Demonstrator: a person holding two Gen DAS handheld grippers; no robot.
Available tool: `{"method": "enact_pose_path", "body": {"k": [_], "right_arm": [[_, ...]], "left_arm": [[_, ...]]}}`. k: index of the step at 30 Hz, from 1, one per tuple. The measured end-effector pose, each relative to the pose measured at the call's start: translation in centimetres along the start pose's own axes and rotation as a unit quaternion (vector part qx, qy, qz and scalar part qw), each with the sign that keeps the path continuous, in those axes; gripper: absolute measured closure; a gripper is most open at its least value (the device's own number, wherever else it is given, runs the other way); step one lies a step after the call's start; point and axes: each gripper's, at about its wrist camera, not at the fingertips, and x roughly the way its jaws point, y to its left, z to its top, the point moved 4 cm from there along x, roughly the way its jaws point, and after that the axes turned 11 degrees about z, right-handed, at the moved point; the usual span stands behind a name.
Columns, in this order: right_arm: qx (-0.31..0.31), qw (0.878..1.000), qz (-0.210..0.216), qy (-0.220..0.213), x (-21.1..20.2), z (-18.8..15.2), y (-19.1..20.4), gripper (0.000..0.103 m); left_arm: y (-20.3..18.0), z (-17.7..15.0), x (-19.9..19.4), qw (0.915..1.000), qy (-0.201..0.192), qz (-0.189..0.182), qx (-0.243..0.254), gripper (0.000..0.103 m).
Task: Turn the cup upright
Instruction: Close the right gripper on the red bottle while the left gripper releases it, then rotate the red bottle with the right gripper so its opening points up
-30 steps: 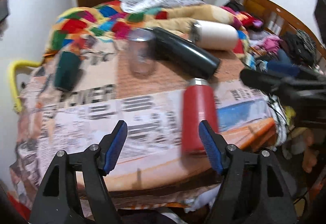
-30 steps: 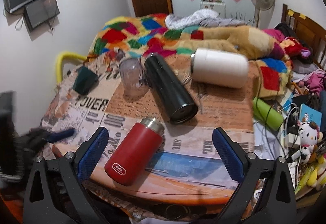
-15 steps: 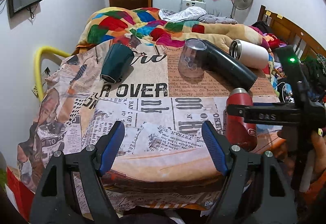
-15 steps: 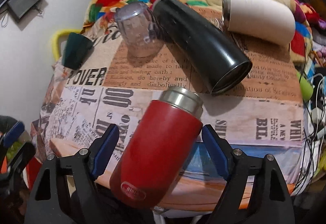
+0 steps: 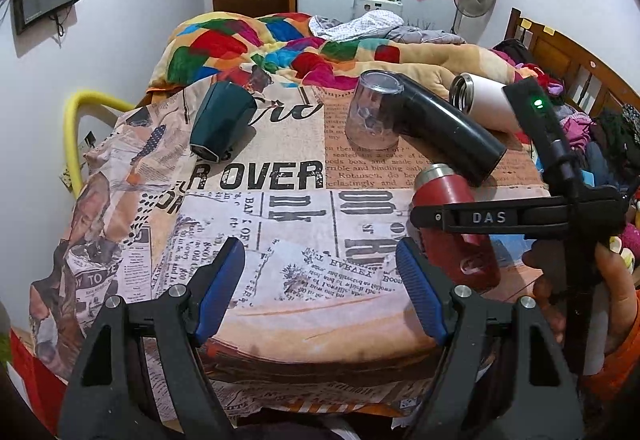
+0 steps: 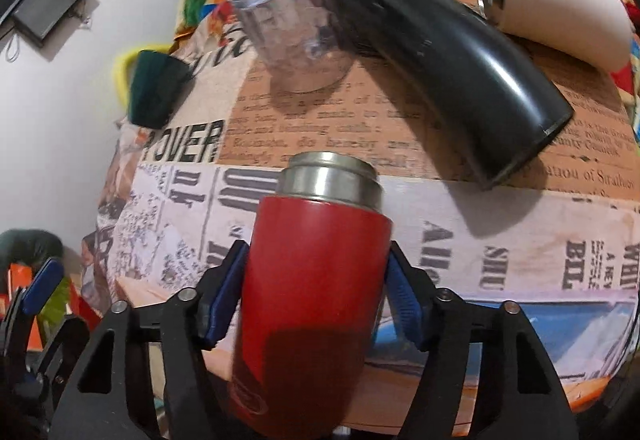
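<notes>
A red cup (image 6: 316, 280) with a steel rim lies on its side near the front edge of the newspaper-print table (image 6: 500, 240). My right gripper (image 6: 314, 300) has closed on its body, both blue pads touching its sides. In the left wrist view the red cup (image 5: 452, 199) sits at the right, partly hidden behind the right gripper's black bar. My left gripper (image 5: 320, 288) is open and empty above the table's front edge, left of the red cup.
A black flask (image 5: 448, 131), a white flask (image 5: 488, 107) and a dark green cup (image 5: 220, 123) lie on their sides farther back. A clear cup (image 5: 374, 115) stands upside down. A colourful blanket (image 5: 256, 47) lies behind the table.
My right gripper moved forward around the red cup and closed its jaws on it. The left gripper's view shifted only slightly and it stayed open.
</notes>
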Motion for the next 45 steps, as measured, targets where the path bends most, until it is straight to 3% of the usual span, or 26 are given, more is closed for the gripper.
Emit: {"method": "enact_pose_path", "body": {"k": [8, 20, 32, 37, 45], "right_arm": [[-0.085, 0.995, -0.025, -0.048, -3.4, 0.0, 2.9, 0.043], [-0.163, 0.979, -0.053, -0.109, -6.7, 2.6, 6.3, 0.044], [-0.178, 0.979, -0.080, -0.049, -2.8, 2.1, 4.9, 0.044], [-0.179, 0.979, -0.085, -0.050, -2.4, 2.2, 5.1, 0.044], [-0.149, 0.987, -0.046, -0.049, -3.2, 2.5, 4.9, 0.039]], "left_arm": [[0.4, 0.6, -0.4, 0.9999, -0.006, -0.001, -0.011, 0.026], [0.3, 1.5, -0.9, 0.9997, -0.014, -0.001, -0.019, 0.022], [0.2, 1.6, 0.2, 0.9999, 0.000, 0.001, -0.017, 0.020], [0.6, 1.5, 0.6, 0.9997, 0.004, 0.002, -0.022, 0.020], [1.1, 1.9, -0.1, 0.9995, -0.002, 0.004, -0.030, 0.020]]}}
